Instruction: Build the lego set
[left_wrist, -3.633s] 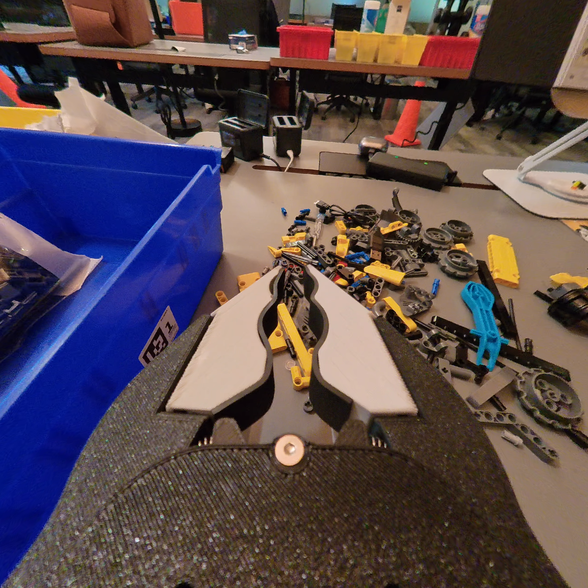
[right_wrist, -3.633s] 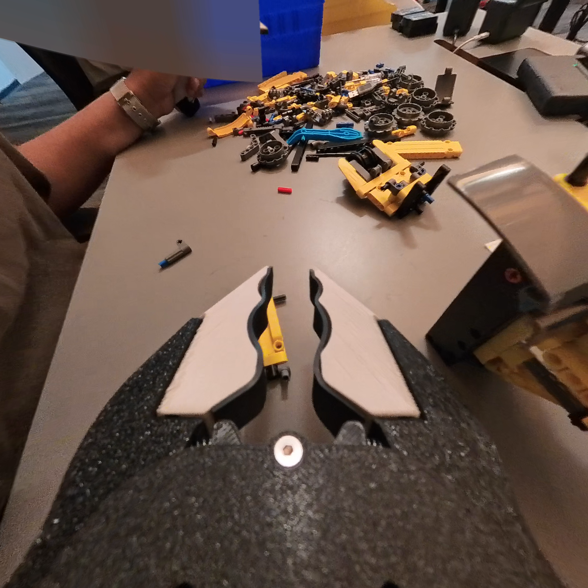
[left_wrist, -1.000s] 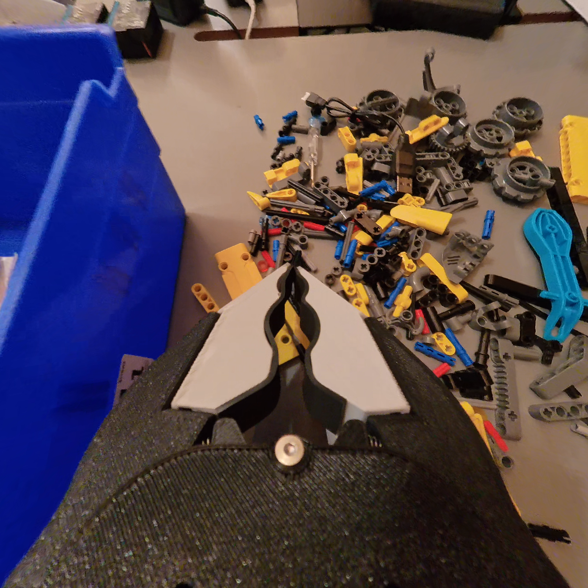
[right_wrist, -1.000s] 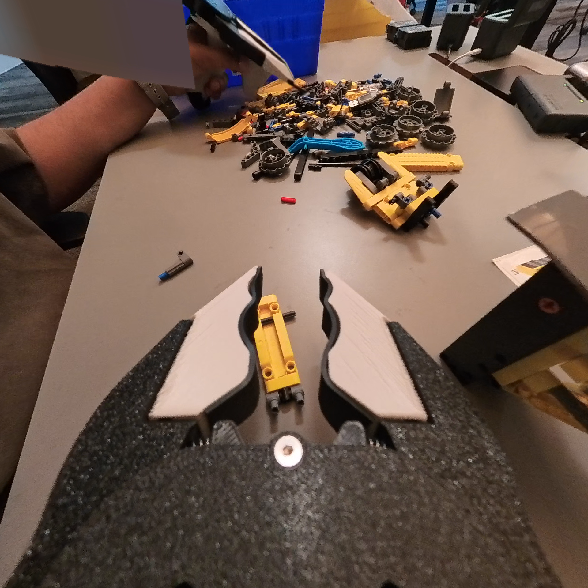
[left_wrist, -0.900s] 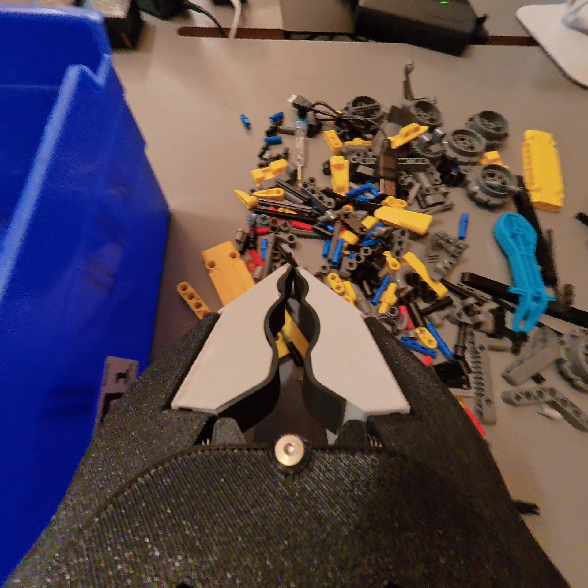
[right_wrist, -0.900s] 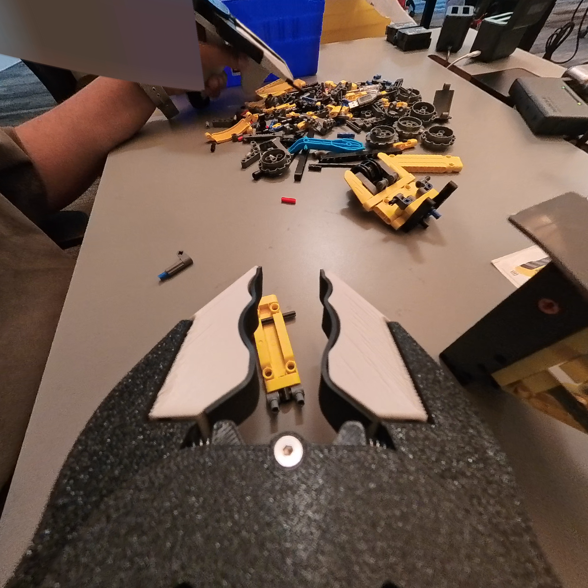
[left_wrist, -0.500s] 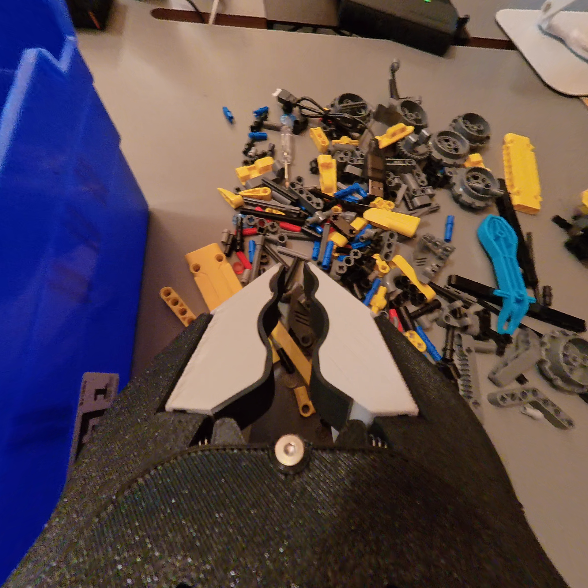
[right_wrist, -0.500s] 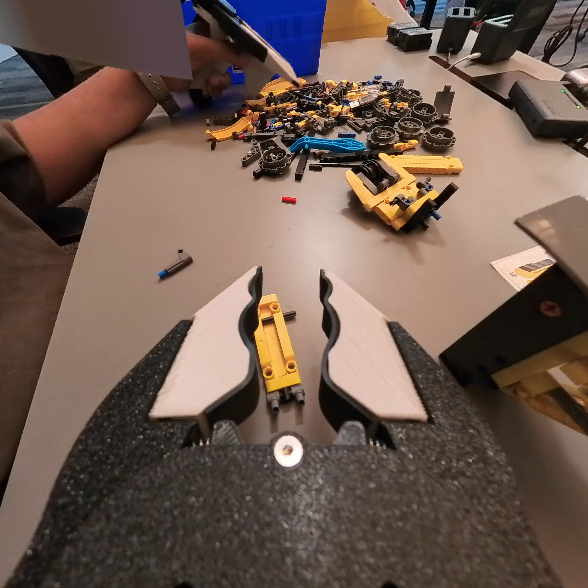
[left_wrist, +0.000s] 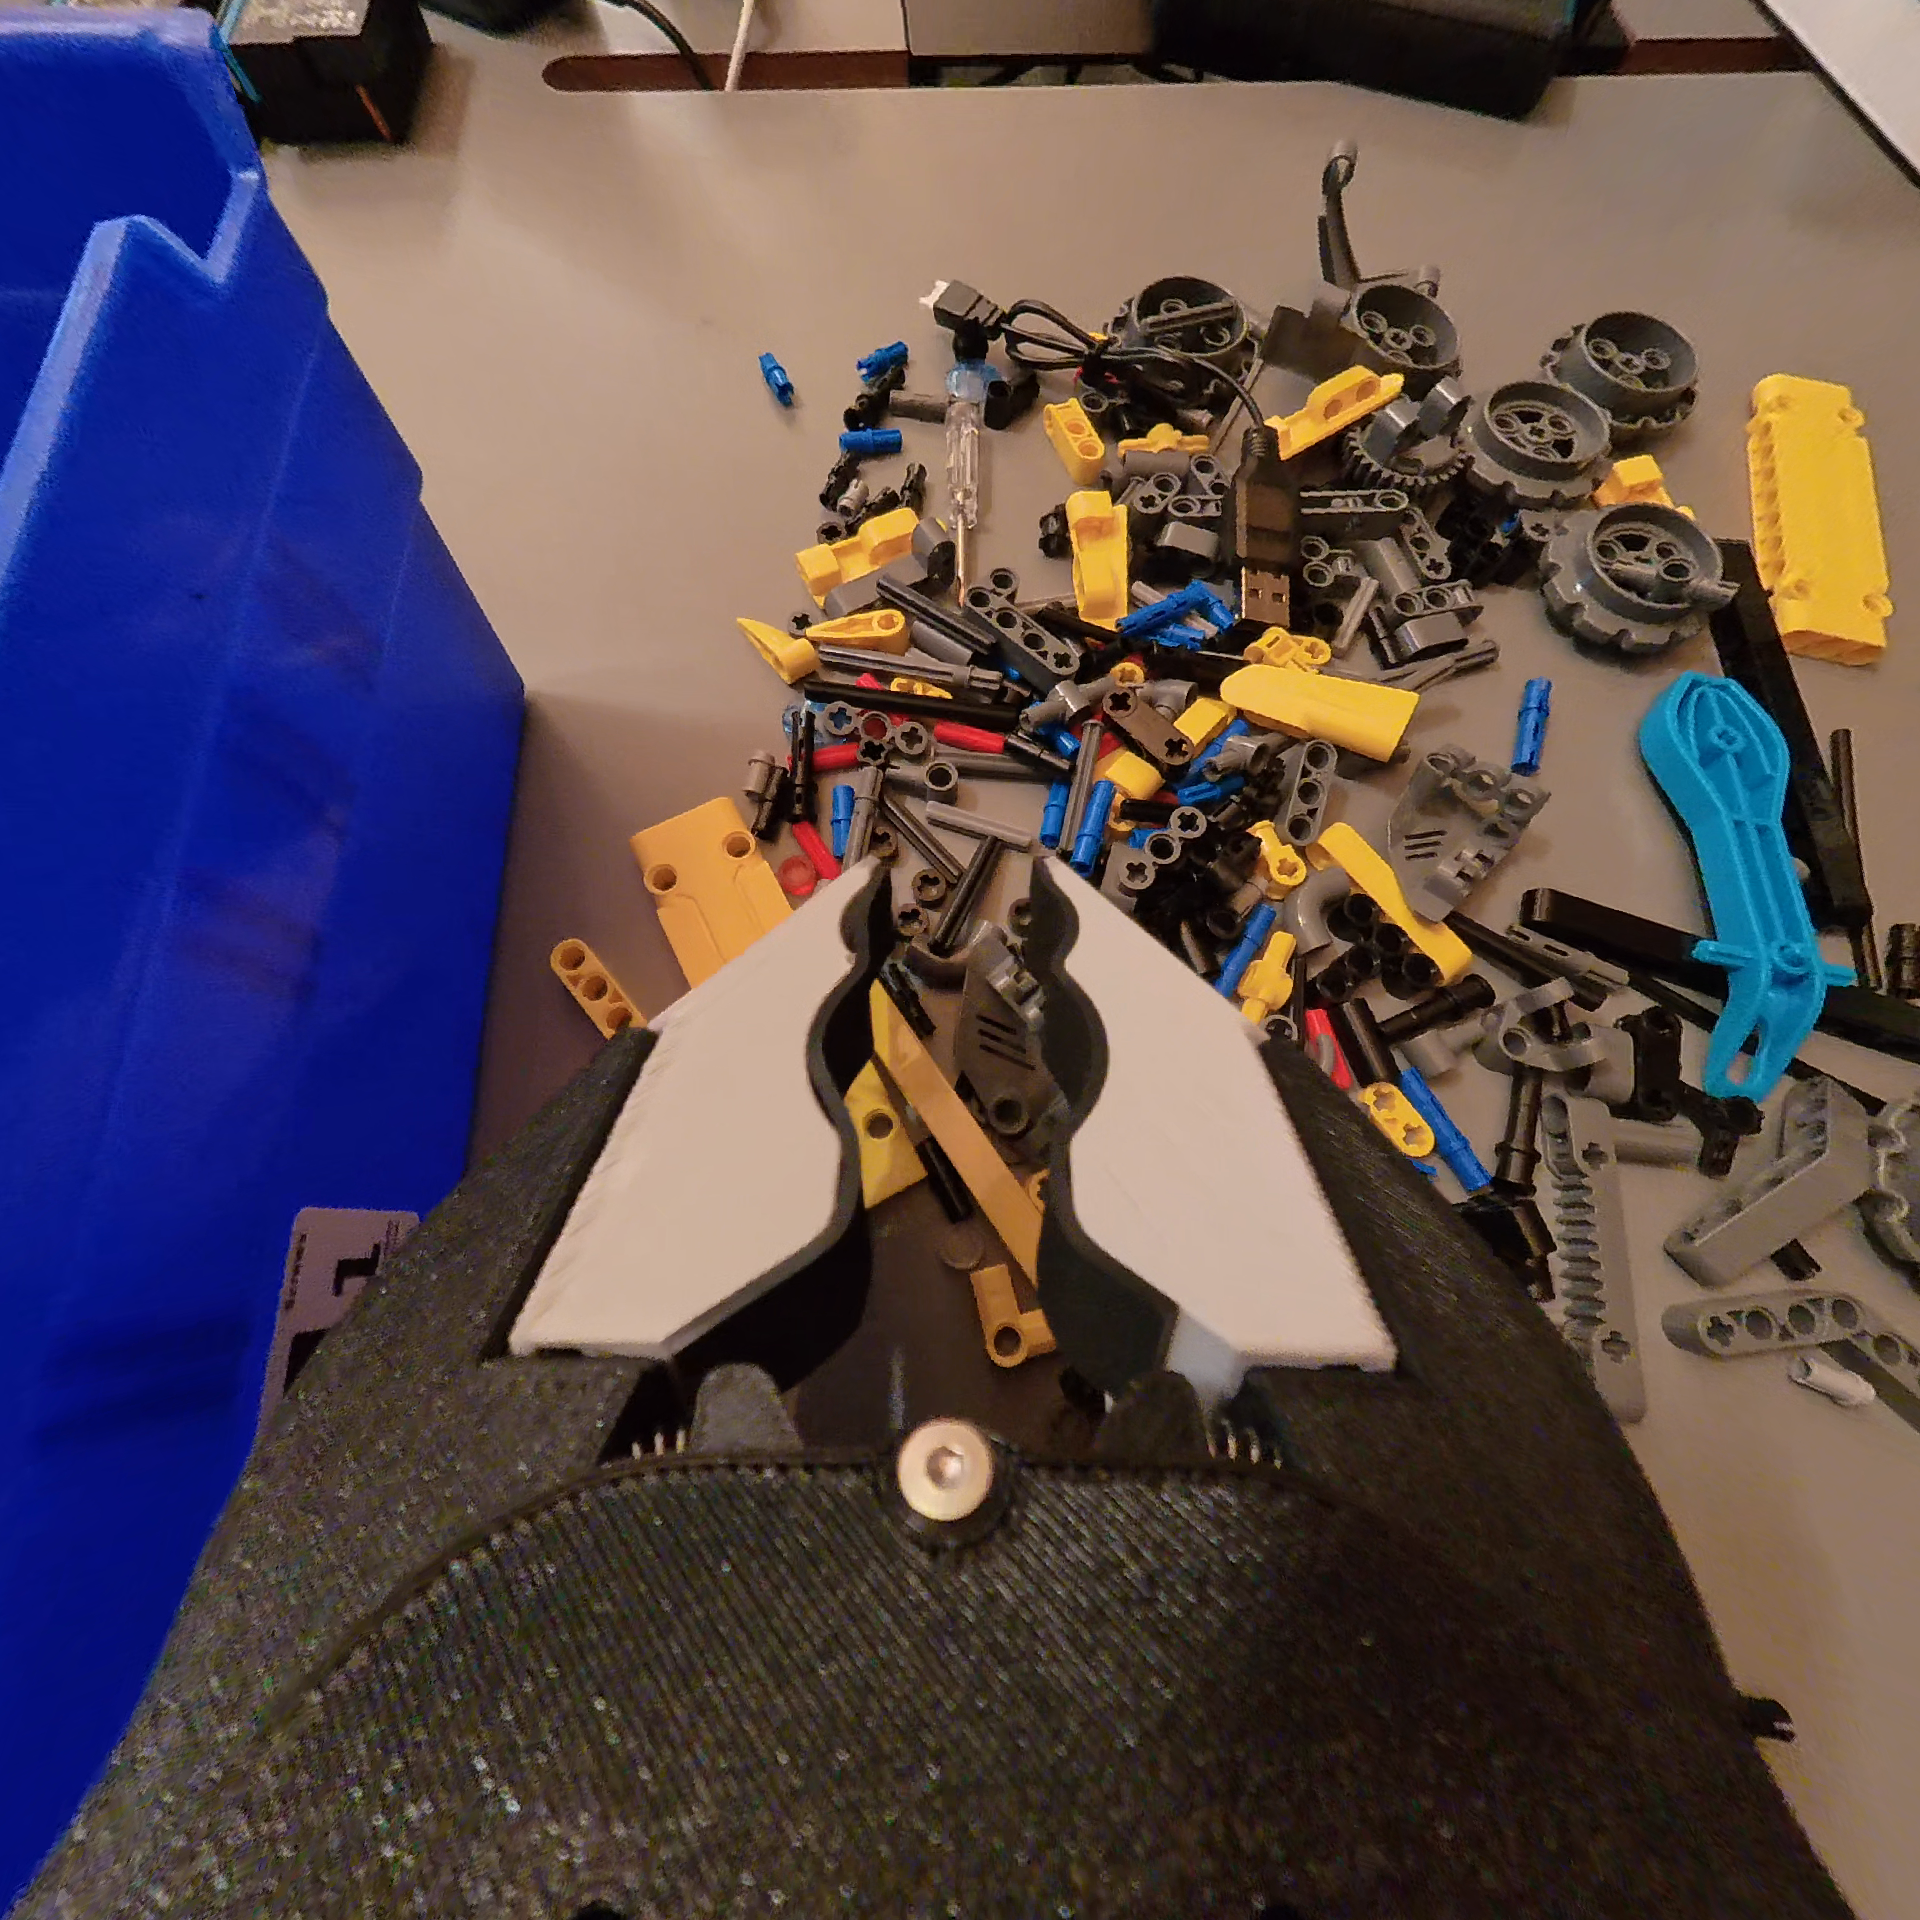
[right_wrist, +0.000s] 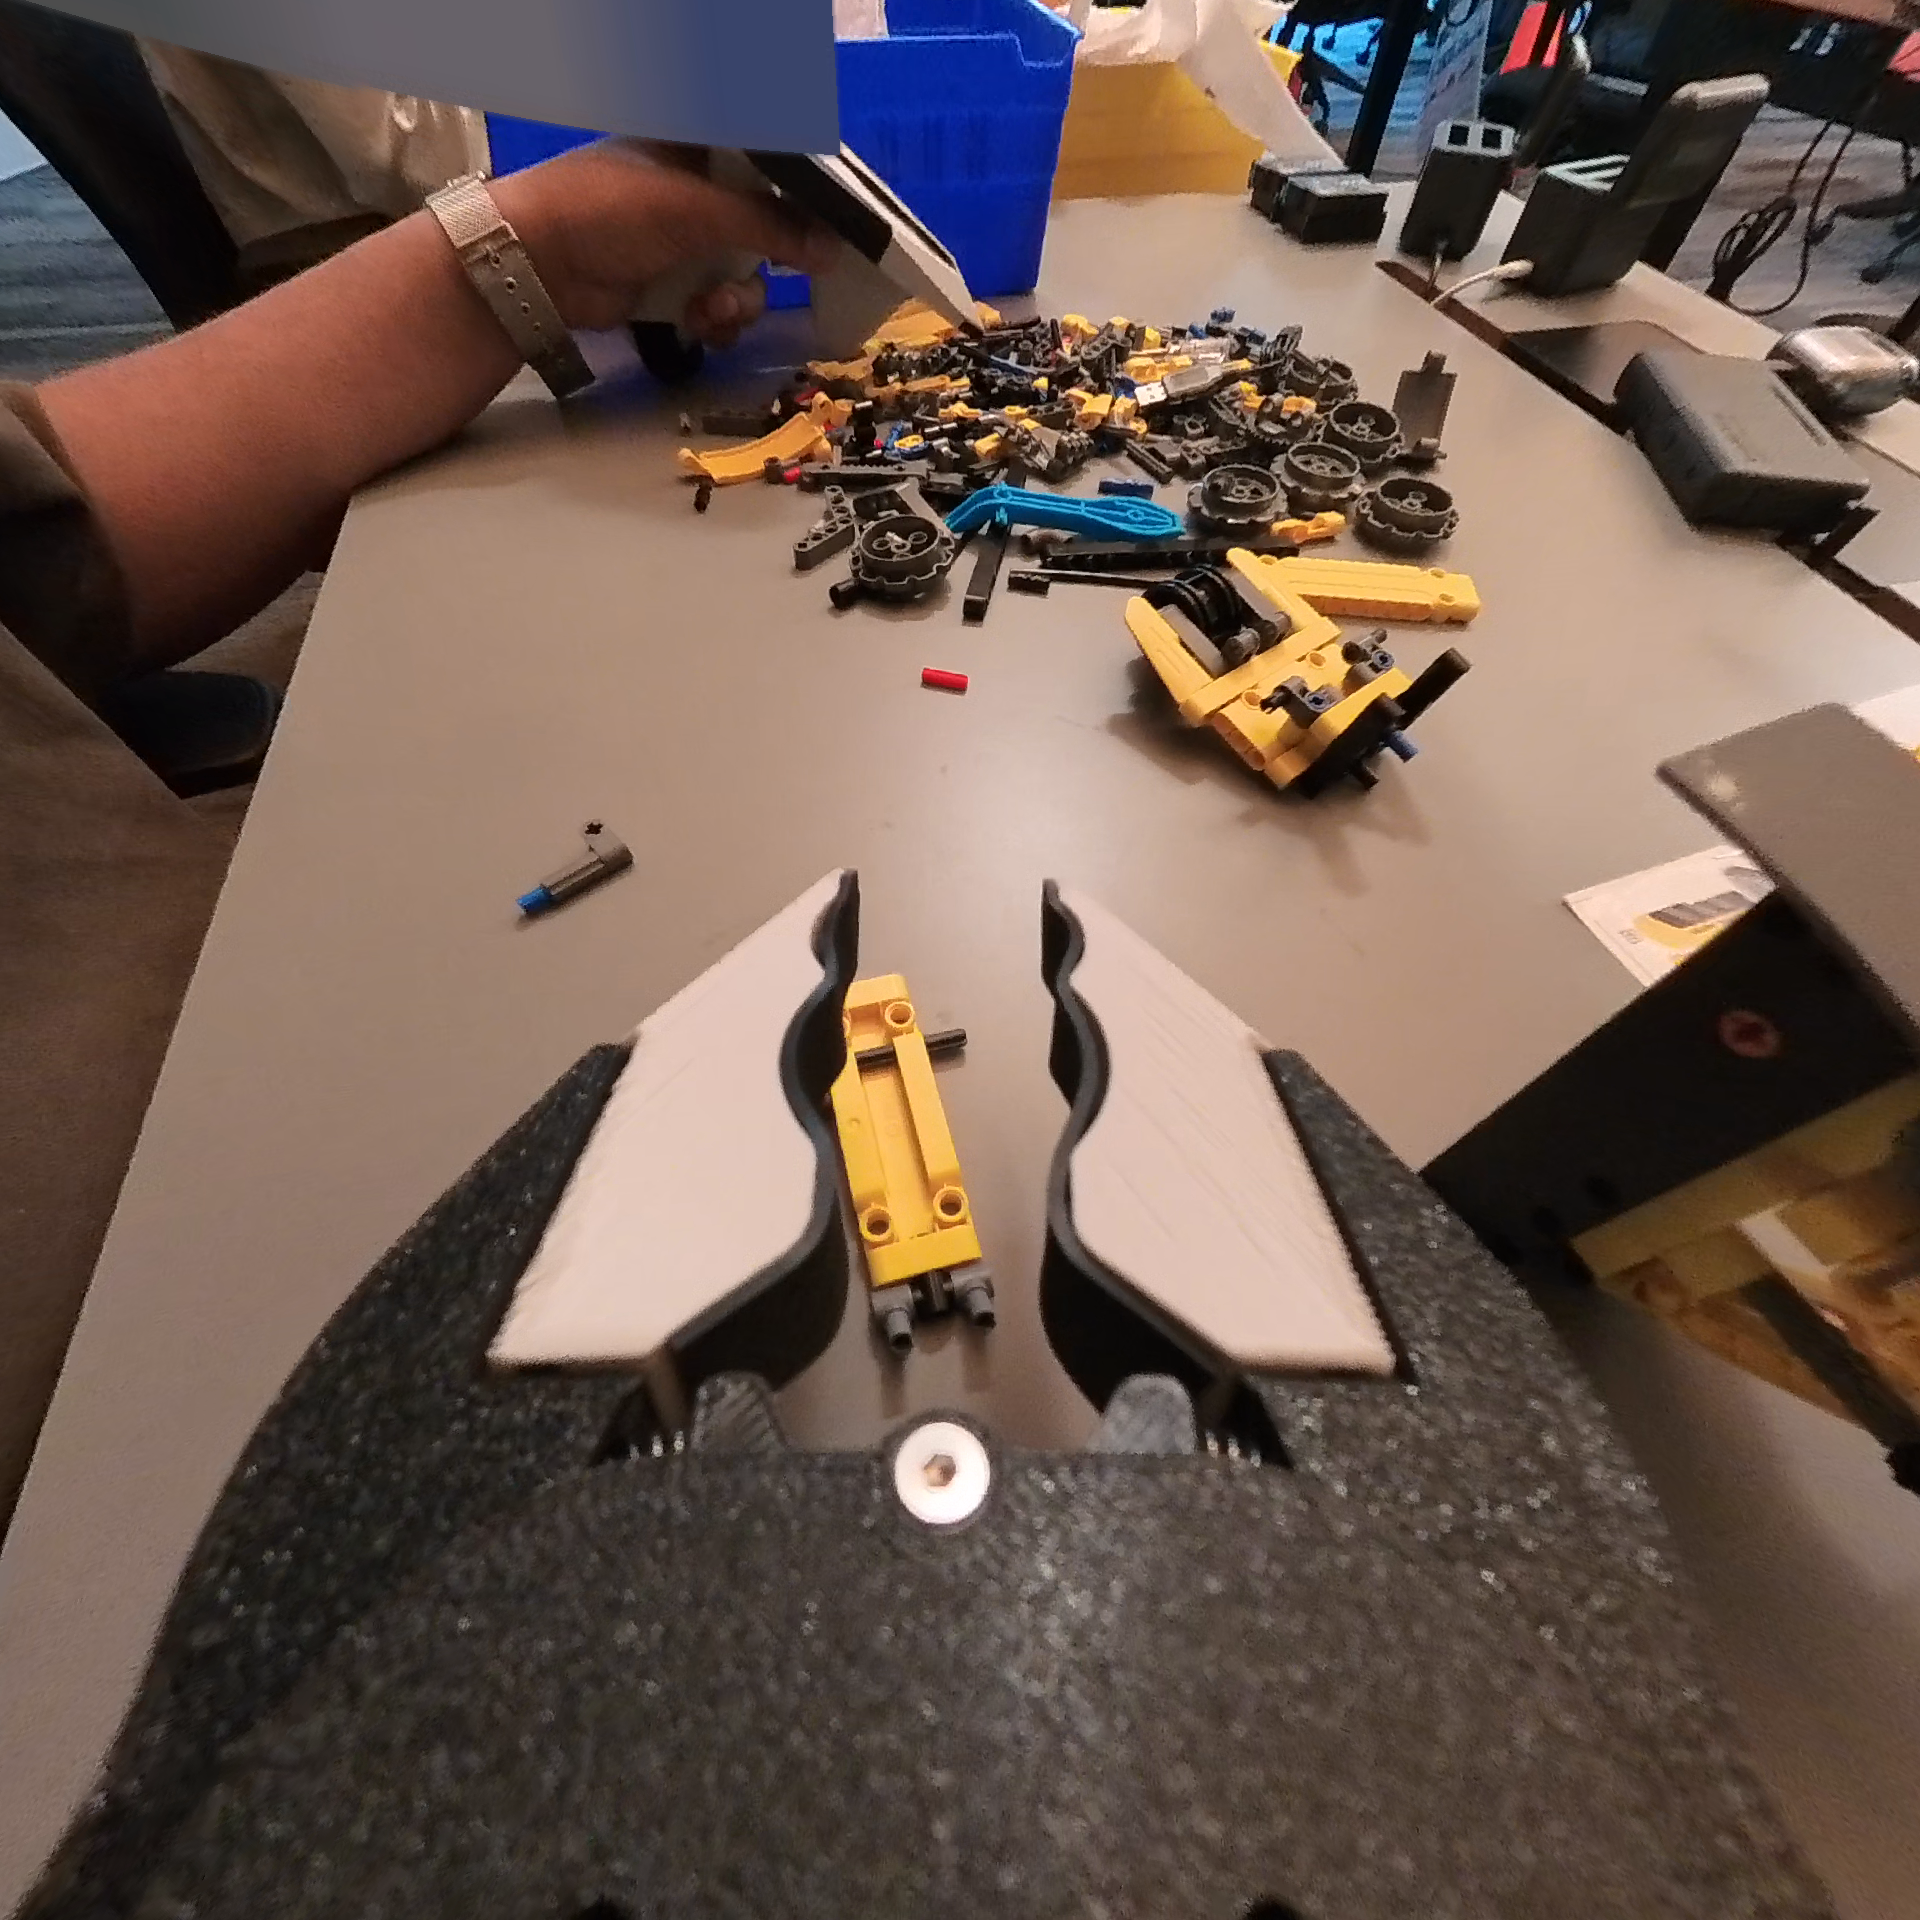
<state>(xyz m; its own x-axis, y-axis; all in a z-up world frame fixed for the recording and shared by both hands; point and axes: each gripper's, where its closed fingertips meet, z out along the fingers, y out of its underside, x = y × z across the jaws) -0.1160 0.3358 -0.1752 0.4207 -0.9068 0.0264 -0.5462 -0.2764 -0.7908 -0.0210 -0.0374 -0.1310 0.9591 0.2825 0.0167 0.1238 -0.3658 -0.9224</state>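
Observation:
My left gripper (left_wrist: 961, 883) is open and low over the near edge of a pile of small building-toy parts (left_wrist: 1164, 665). A dark grey panel piece (left_wrist: 1000, 1031) and a yellow beam (left_wrist: 961, 1148) lie between its fingers, neither gripped. My right gripper (right_wrist: 948, 891) is open over the grey table (right_wrist: 623, 644). A yellow panel piece (right_wrist: 906, 1132) with a black axle lies flat between its fingers, close to the left finger. The left gripper also shows far off in the right wrist view (right_wrist: 961, 301), held by a person's hand (right_wrist: 644, 244).
A blue bin (left_wrist: 208, 727) stands close on the left. A partly built yellow assembly (right_wrist: 1278, 675), a red pin (right_wrist: 943, 680) and a grey-and-blue pin (right_wrist: 577, 878) lie apart from the pile. A black box (right_wrist: 1714, 1091) stands right of my right gripper. Chargers (right_wrist: 1725, 447) line the far edge. My hands' fingertips stand some 40 cm from each other. The grey-and-blue pin (right_wrist: 577, 878) is about 11 cm from my right fingertips and 35 cm from my left.
My left gripper was shut one second ago and has opened over the pile's near edge. My right gripper opened wider after the earliest frame, leaving the yellow panel flat; it has held still since.

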